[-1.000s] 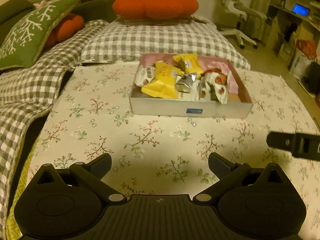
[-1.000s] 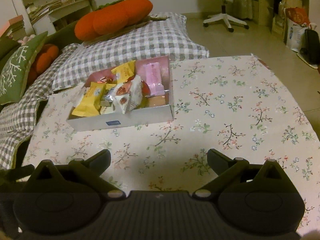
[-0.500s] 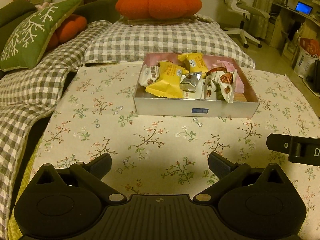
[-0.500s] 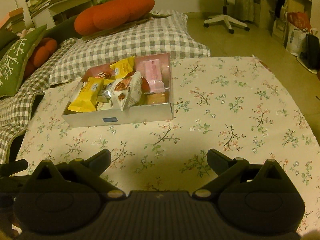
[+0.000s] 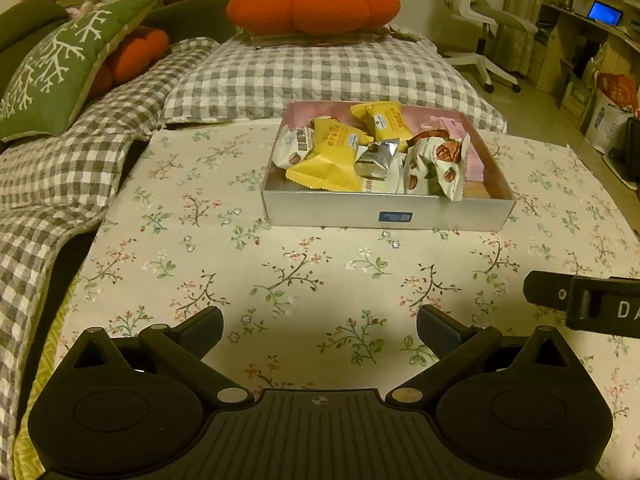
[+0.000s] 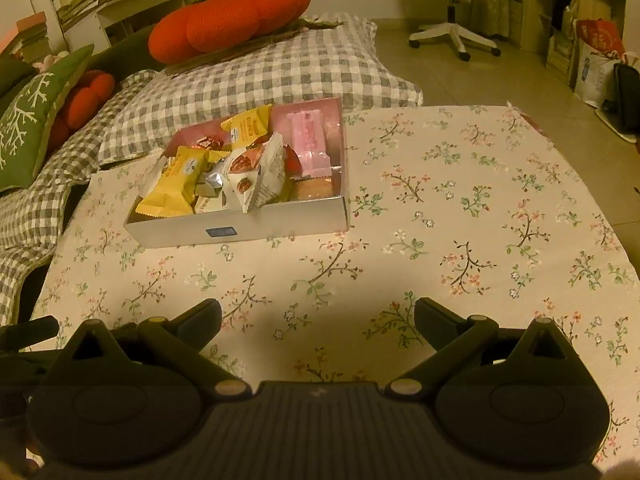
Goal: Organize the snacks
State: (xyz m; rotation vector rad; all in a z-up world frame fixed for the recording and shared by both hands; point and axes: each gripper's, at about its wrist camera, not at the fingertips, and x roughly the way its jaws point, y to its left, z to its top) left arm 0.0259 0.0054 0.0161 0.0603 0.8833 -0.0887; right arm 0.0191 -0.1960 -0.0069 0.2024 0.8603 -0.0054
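A shallow silver box (image 5: 388,216) stands on the floral tablecloth, piled with snack packets: yellow ones (image 5: 332,156), white nut-printed ones (image 5: 436,164), a foil one and pink ones. It also shows in the right wrist view (image 6: 240,230), to the left. My left gripper (image 5: 320,326) is open and empty, over bare cloth short of the box. My right gripper (image 6: 318,316) is open and empty, near the table's front; one of its fingers (image 5: 560,294) shows at the right edge of the left wrist view.
The floral table (image 6: 460,208) borders a checked bed cover (image 5: 320,72) at the back and left. Orange pumpkin cushion (image 5: 312,4) and green pillow (image 5: 52,76) lie beyond. An office chair (image 6: 452,32) and bags stand on the floor at right.
Both grippers have pulled back and lifted a little, so the box sits slightly lower and larger in view. Both stay open and empty.
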